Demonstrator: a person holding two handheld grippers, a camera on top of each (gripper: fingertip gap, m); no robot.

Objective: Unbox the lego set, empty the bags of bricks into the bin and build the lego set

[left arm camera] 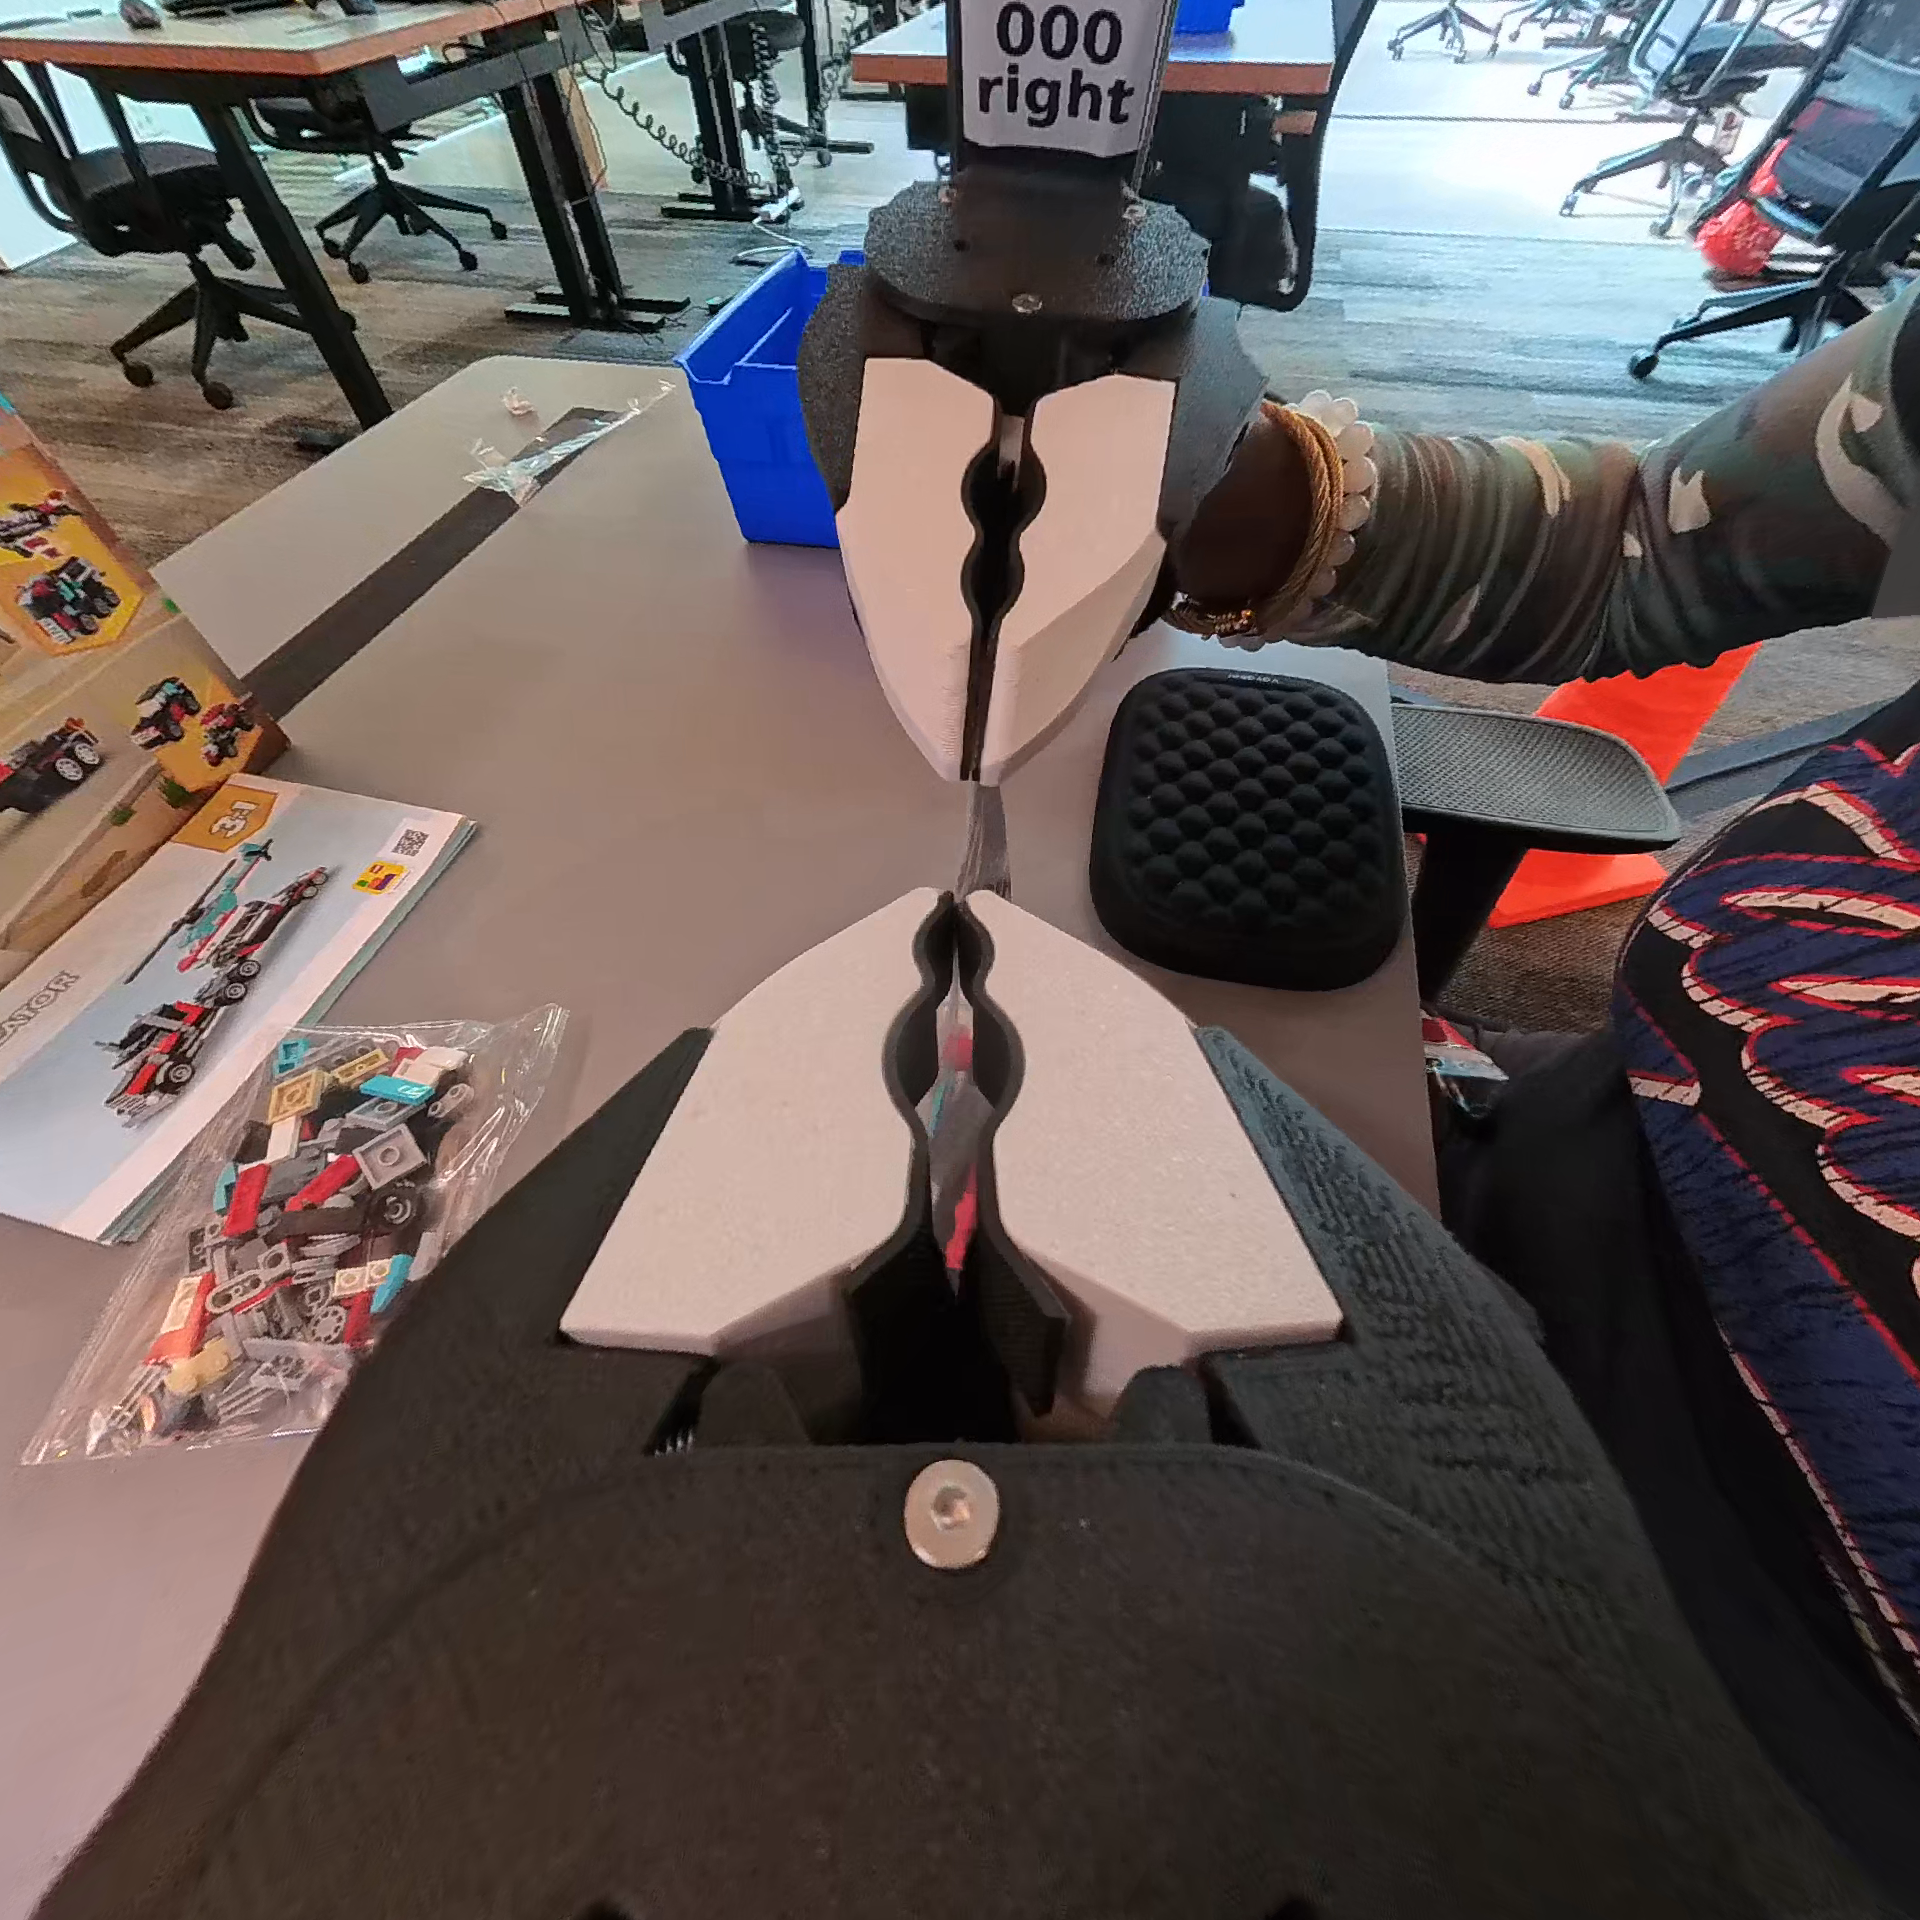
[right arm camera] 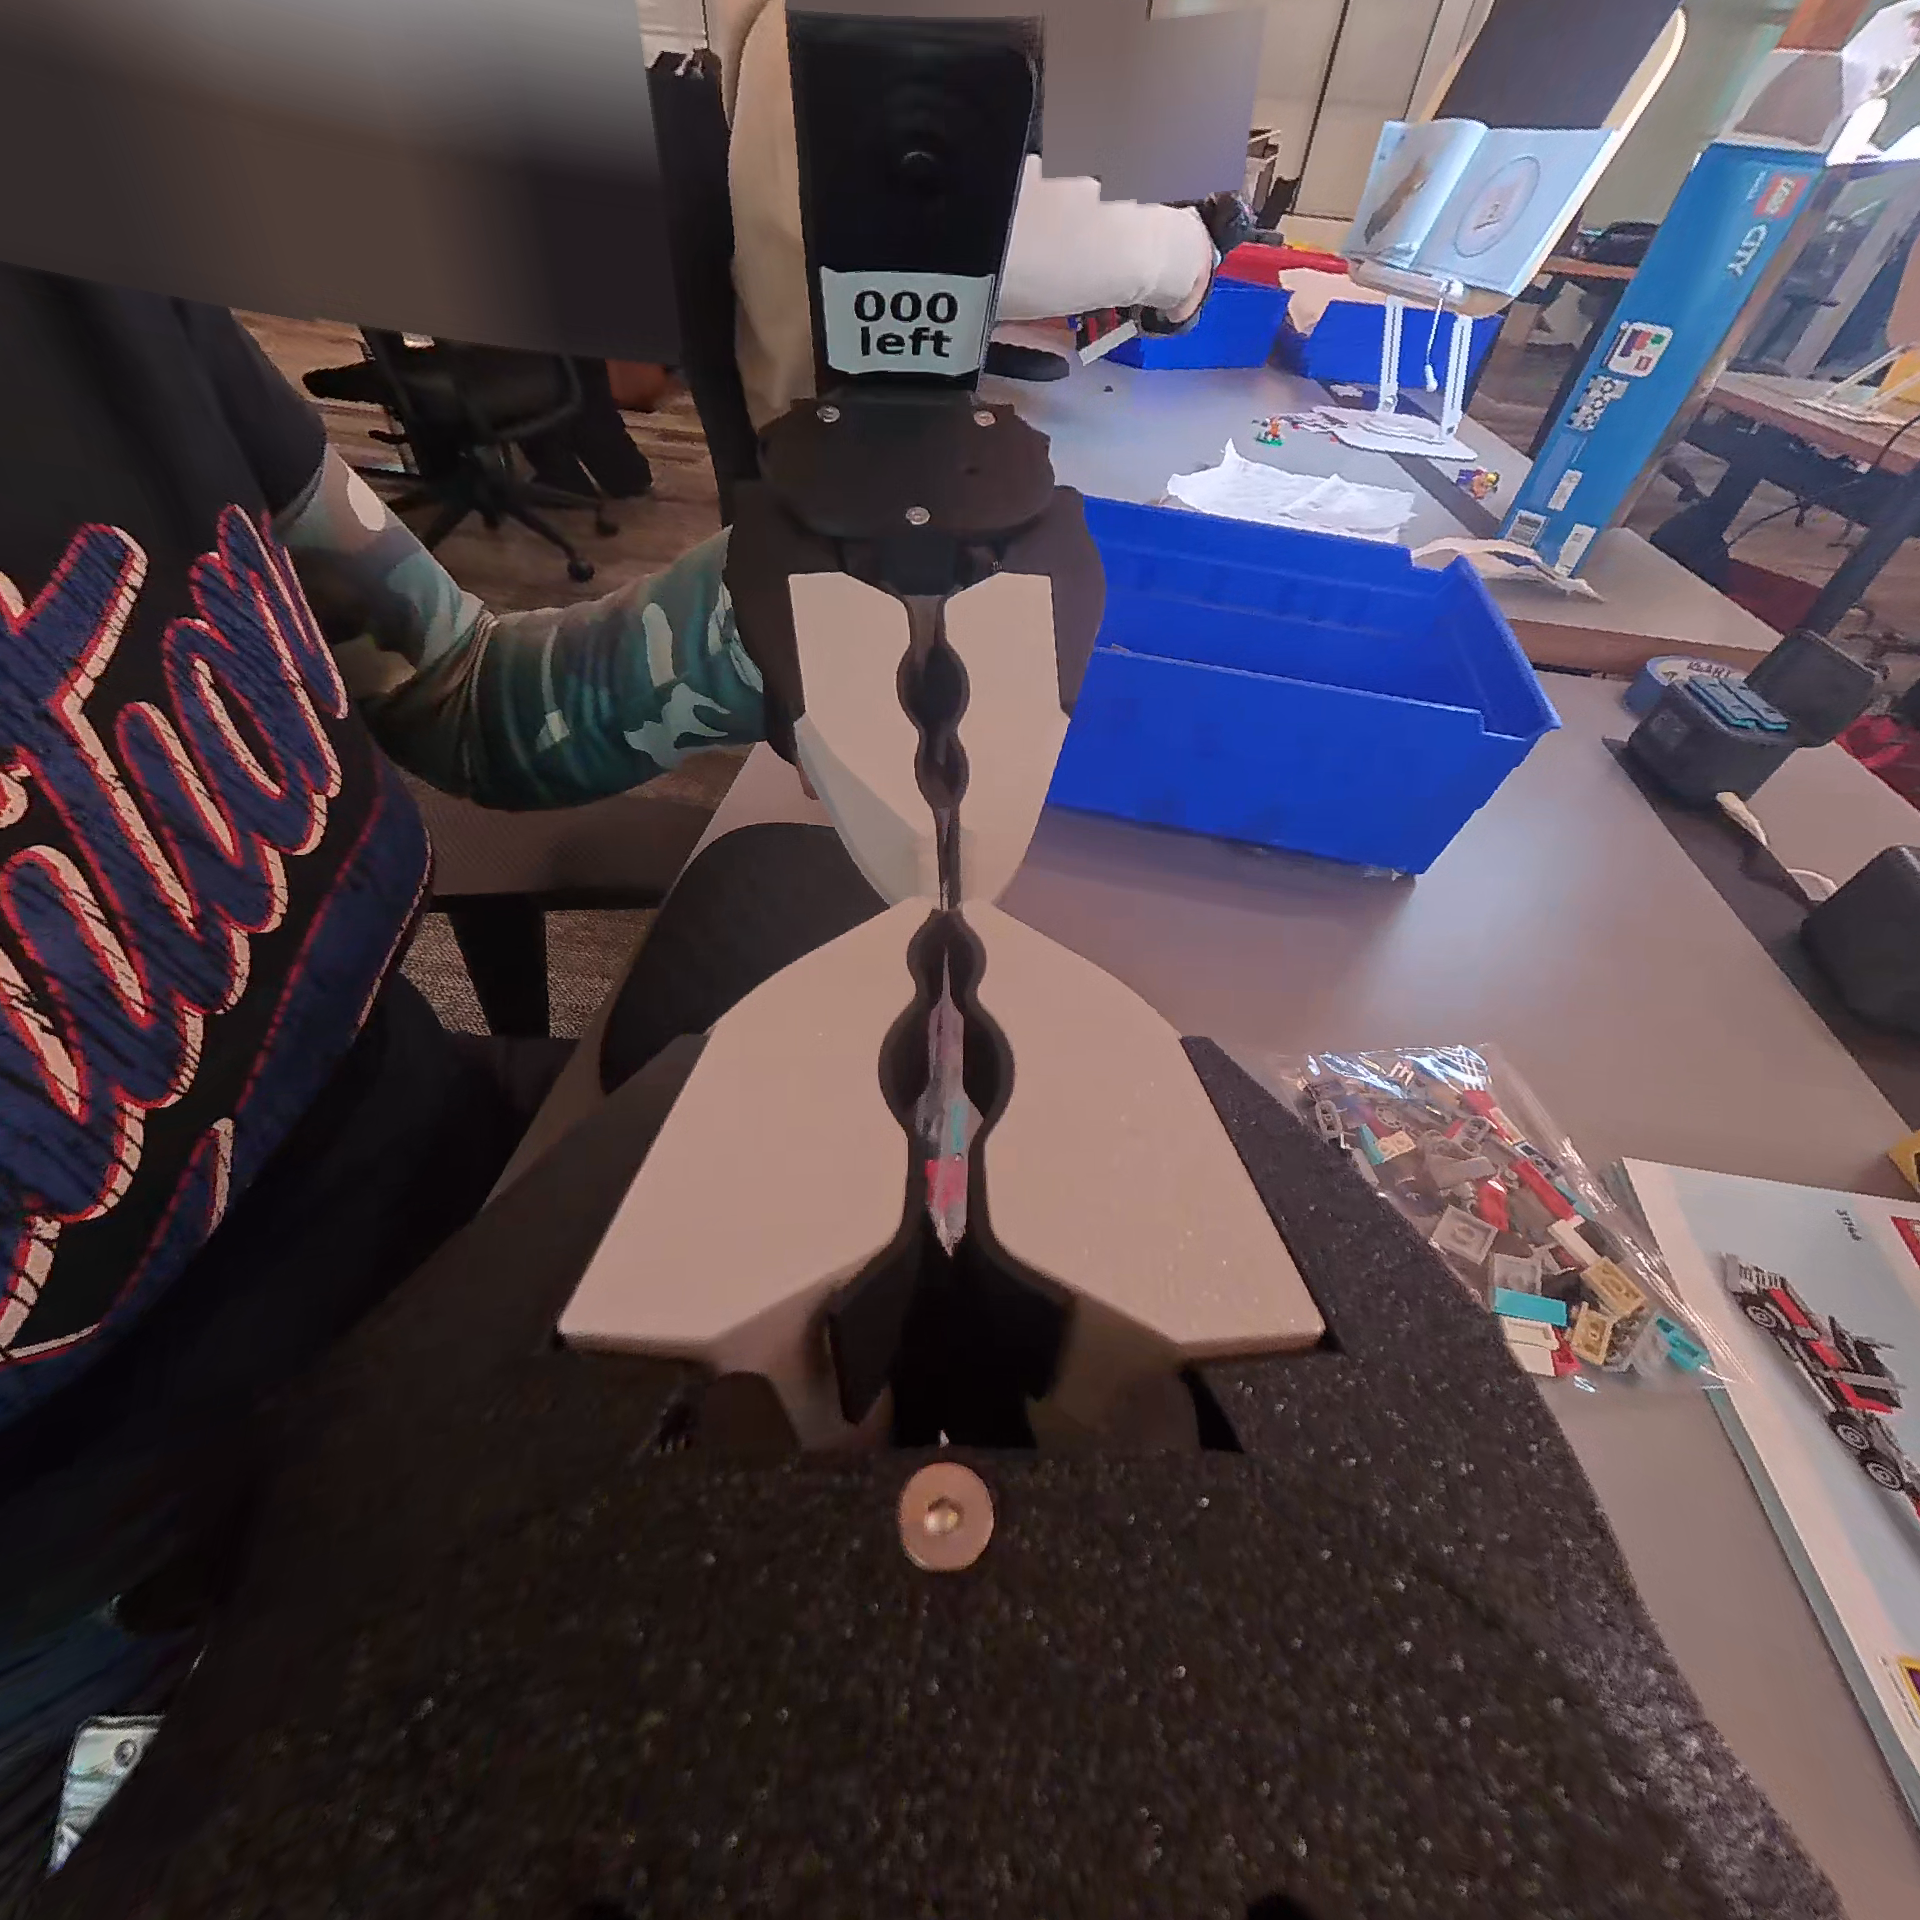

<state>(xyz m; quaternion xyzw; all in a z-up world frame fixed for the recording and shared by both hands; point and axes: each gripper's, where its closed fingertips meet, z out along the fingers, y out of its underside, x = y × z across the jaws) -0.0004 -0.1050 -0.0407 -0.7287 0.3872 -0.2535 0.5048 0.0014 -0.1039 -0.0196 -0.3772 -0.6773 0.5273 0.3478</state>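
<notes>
My left gripper (left arm camera: 961, 906) and right gripper (right arm camera: 951, 916) meet tip to tip above the grey table's (left arm camera: 623, 727) near edge. Both are shut on one clear plastic bag (left arm camera: 977, 842); red and teal bricks show through the gap between my fingers (right arm camera: 948, 1101). The right gripper (left arm camera: 971, 774) faces me in the left wrist view, and the left gripper (right arm camera: 943, 883) faces me in the right wrist view. A second, sealed bag of bricks (left arm camera: 301, 1216) lies on the table and also shows in the right wrist view (right arm camera: 1496, 1195). The blue bin (right arm camera: 1299, 727) stands behind the grippers.
An instruction booklet (left arm camera: 208, 977) and the lego box (left arm camera: 83, 644) lie at the left. A black padded rest (left arm camera: 1247, 821) sits by the table edge. A torn plastic scrap (left arm camera: 551, 447) lies near the bin (left arm camera: 758, 416). A black device (right arm camera: 1745, 727) sits at the right. The person's torso is close by. Less than 4 cm separates the two grippers' tips.
</notes>
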